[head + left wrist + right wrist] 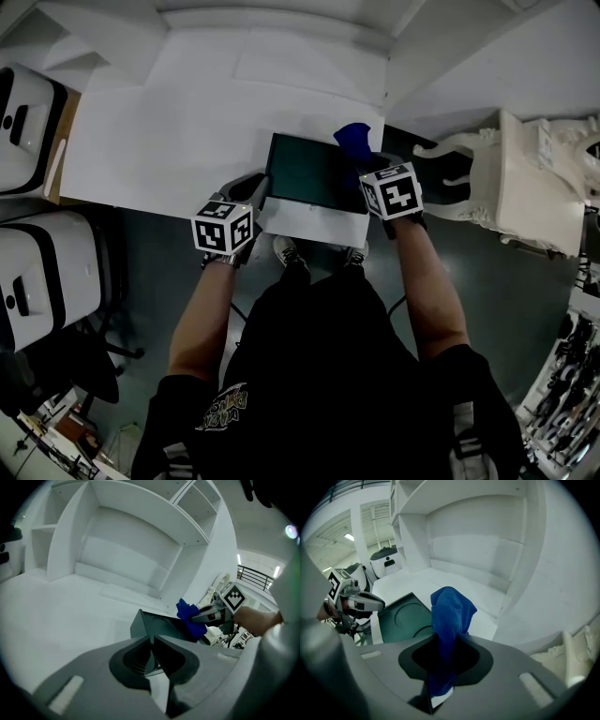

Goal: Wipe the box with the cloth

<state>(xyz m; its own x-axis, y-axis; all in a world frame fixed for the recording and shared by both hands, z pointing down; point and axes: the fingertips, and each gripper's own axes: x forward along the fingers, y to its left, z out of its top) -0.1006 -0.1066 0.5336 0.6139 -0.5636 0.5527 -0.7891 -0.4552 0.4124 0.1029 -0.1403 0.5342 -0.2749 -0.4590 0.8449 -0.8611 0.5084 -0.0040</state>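
1. The dark green box (314, 173) lies at the desk's (169, 141) front edge.
2. The left gripper view shows what the head view does not: the left gripper (152, 641) is clamped on the box's near left corner.
3. The right gripper (447, 644), at the box's far right corner, pinches the blue cloth (450, 616).
4. The print on the shirt (225, 408) is unreadable.

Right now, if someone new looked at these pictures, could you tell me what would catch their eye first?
The bright blue cloth stands out most, pinched in the right claw at the far right corner of the dark green box. That box lies at the near edge of the white table, with the left claw shut on its left edge.
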